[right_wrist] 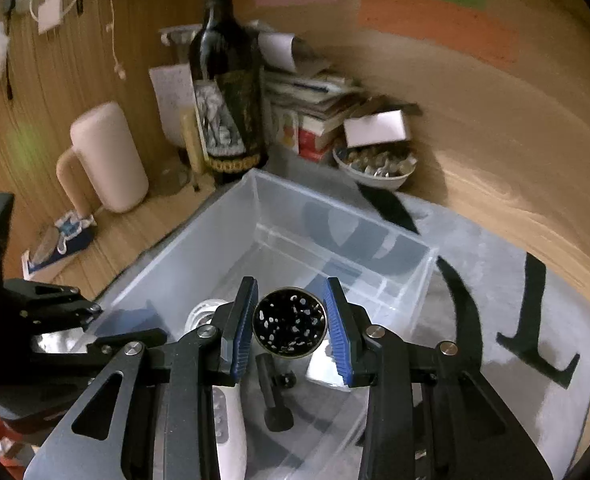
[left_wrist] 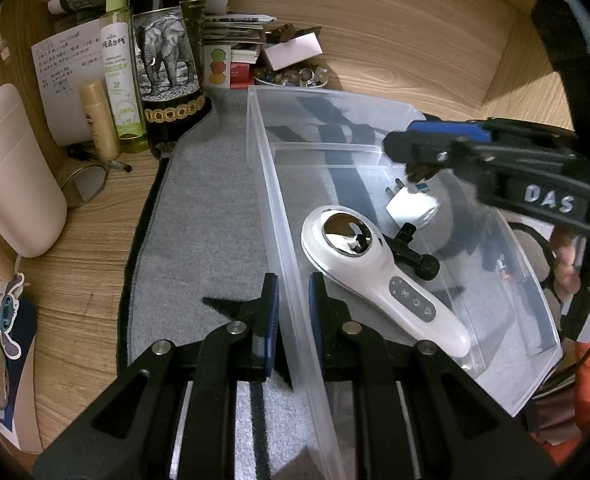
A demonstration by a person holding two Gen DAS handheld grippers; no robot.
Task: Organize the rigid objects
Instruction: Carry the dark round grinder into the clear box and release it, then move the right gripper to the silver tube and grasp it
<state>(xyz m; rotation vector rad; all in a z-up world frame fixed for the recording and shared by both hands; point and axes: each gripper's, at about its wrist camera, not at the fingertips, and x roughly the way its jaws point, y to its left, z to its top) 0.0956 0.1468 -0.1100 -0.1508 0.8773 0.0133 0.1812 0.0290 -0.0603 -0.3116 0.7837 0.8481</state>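
A clear plastic bin sits on a grey mat. Inside lie a white handheld device with a chrome head, a white plug adapter and a black clamp part. My left gripper is shut on the bin's left wall, one finger on each side. My right gripper is over the bin and is shut on a round black speckled disc; it also shows in the left wrist view above the adapter. The bin, device and clamp part lie below it.
A dark wine bottle, a green spray bottle, a small tan bottle and a pink jug stand left of the mat. Papers, books and a bowl of stones crowd the back corner. A wooden wall rises behind.
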